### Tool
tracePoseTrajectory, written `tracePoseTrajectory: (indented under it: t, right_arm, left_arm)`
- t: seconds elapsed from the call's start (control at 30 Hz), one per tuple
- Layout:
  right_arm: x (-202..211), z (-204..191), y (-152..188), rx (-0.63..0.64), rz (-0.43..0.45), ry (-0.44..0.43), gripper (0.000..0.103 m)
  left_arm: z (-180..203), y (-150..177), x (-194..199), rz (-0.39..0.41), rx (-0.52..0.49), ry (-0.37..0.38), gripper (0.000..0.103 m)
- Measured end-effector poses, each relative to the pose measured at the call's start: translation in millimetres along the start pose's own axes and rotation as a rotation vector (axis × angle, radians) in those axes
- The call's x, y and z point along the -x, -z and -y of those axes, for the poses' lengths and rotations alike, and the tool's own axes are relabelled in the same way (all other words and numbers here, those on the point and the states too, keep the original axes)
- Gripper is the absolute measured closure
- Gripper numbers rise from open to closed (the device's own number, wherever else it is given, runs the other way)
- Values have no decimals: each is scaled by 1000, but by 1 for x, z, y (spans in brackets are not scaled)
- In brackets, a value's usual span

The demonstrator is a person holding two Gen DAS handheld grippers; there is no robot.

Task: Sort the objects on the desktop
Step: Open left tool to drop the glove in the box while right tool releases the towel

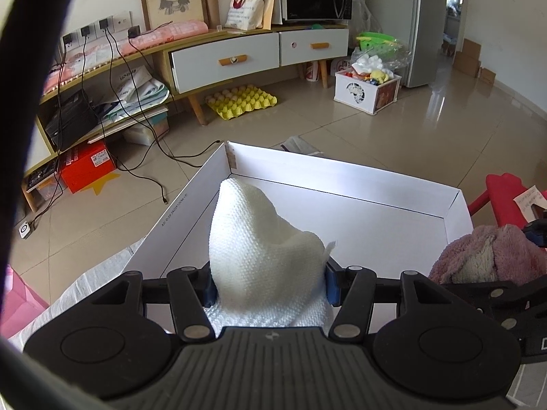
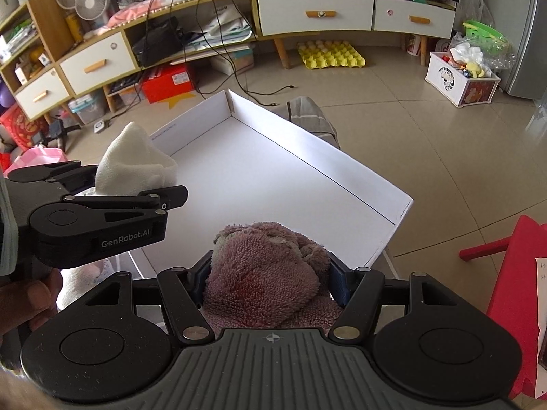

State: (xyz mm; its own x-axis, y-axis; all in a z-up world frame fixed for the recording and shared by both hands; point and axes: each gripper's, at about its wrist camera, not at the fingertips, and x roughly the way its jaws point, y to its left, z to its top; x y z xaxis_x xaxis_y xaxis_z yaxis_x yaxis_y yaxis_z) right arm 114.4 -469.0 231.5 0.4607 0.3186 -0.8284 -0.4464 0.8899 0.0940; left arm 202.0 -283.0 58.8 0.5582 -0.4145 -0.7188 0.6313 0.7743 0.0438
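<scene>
My left gripper [image 1: 268,285] is shut on a white knitted cloth [image 1: 259,253], held bunched over the near left part of a shallow white box [image 1: 342,177]. The box's floor is bare white. My right gripper [image 2: 270,282] is shut on a fluffy pink towel [image 2: 263,273], held over the near edge of the same box [image 2: 307,133]. In the right wrist view the left gripper [image 2: 136,184] with the white cloth [image 2: 133,160] is at the left. In the left wrist view the pink towel [image 1: 489,256] shows at the right edge.
The box stands on a white-covered surface [image 1: 92,280] above a tiled floor [image 1: 410,136]. A red chair [image 2: 512,273] is at the right. A long wooden cabinet [image 2: 307,13] with drawers lines the far wall, with cables, a yellow egg tray [image 2: 330,54] and a toy crate [image 2: 461,78] on the floor.
</scene>
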Motion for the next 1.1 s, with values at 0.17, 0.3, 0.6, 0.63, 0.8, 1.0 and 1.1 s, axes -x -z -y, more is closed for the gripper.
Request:
tracePoseTrajectory:
  t: [0.17, 0.3, 0.6, 0.63, 0.8, 1.0, 1.1]
  right_arm:
    - [-1, 0, 0, -1, 5, 2, 33]
    - [0, 1, -1, -4, 14, 3, 33]
    - [-7, 4, 0, -2, 8, 10, 33]
    - [-7, 5, 0, -4, 8, 8, 33]
    - [-10, 5, 1, -4, 6, 8, 32]
    - [-11, 1, 1, 7, 10, -9, 29]
    - [-11, 0, 1, 11, 11, -10, 29]
  left_arm:
    - [2, -2, 0, -6, -3, -1, 51]
    - [4, -5, -2, -13, -4, -3, 51]
    - [7, -6, -7, -24, -12, -4, 51]
    - [7, -6, -7, -26, -12, -5, 51]
    - [9, -7, -8, -27, -18, -2, 50]
    - [9, -6, -13, -32, -15, 0, 46]
    - [8, -7, -12, -22, -1, -2, 40]
